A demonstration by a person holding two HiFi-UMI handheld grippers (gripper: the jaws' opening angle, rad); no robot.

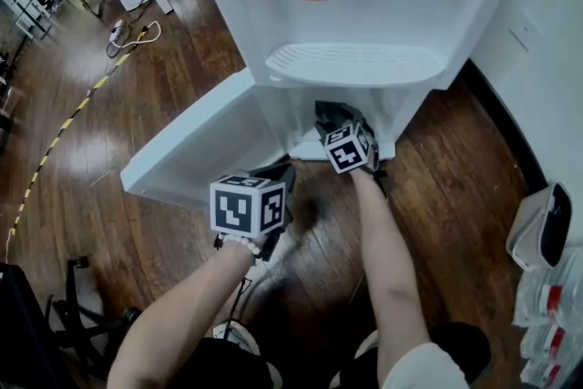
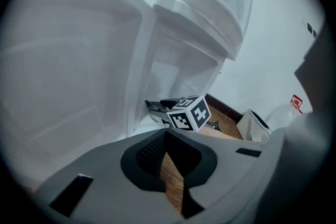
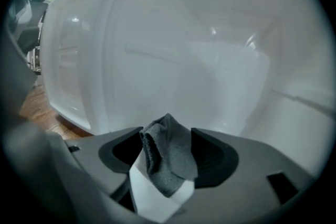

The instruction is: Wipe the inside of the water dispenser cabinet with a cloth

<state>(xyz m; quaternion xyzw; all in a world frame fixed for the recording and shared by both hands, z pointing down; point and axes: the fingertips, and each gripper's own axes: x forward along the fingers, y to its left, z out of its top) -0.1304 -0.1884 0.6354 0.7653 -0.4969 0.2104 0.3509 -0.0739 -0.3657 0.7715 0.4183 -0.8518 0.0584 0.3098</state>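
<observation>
while the left gripper sits at lower centre of the head view, its jaws are pressed together on nothing, with only the wood floor showing past them. to its right the cabinet door hangs open. further right, the right gripper reaches into the cabinet under the drip tray. its jaws are spread wide. the grey cloth stands crumpled in the gap between them, unsqueezed, seemingly resting on the white cabinet bottom. it looks soft, light and limp, so it will likely fold and slide easily. pinching the bunched upper fold in mid-gap seems the surest hold.
</observation>
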